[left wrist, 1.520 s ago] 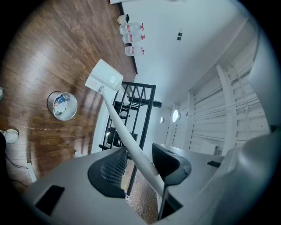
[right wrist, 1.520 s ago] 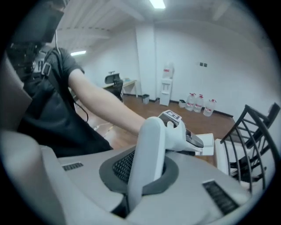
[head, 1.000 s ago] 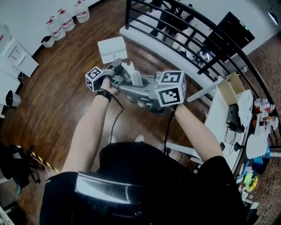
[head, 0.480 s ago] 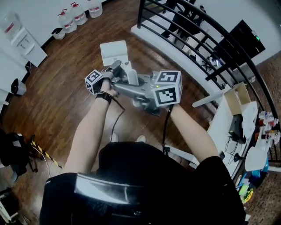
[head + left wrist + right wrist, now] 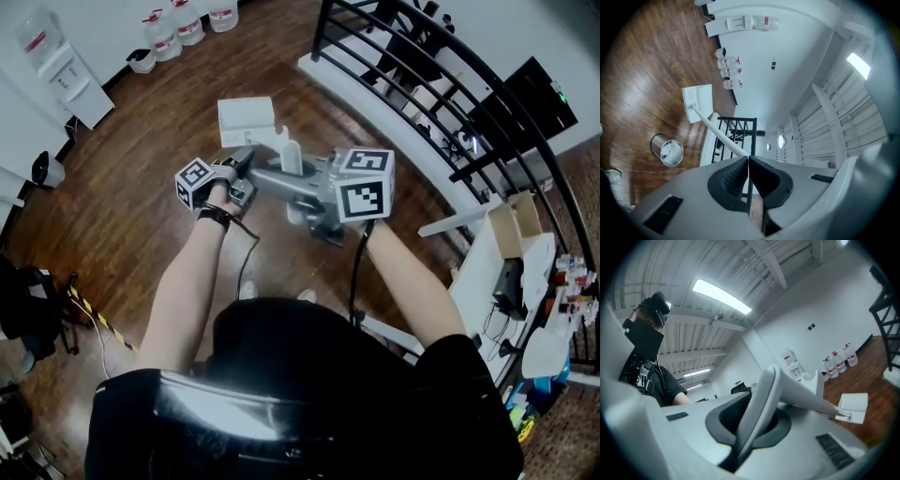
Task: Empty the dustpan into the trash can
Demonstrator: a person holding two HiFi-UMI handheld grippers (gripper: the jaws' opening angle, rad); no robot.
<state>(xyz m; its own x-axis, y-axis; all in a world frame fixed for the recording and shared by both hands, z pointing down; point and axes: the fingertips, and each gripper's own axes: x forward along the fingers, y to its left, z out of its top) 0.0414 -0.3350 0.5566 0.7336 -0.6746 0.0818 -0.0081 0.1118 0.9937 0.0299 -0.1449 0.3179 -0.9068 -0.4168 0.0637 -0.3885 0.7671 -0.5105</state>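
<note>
- Two hand-held grippers reach out ahead of the person over a dark wood floor [image 5: 122, 216], with a black railing [image 5: 422, 84] off to the right of the fingers.
- Right gripper [image 5: 757, 404]: its fingers are clamped on the flat white grip at the end of the dustpan [image 5: 853, 405]. The long handle [image 5: 806, 394] runs away from the fingertips to the white pan, which sits far out ahead, low and to the right of them.
- Left gripper [image 5: 748, 159]: its fingers have just closed and are pressed together pad to pad, with nothing seen between them. The white handle passes just beyond the fingertips. Whether it touches them cannot be told.
- In the left gripper view the pan lies well beyond the fingers, up and to the left, at the far end of the handle.
- A round metal trash can [image 5: 667, 150] stands on the floor to the left of the left fingers, with something pale inside it. It is apart from the pan, which shows above it in that view.
- Several water jugs [image 5: 178, 19] line the foot of the white wall, far past both sets of fingers.
</note>
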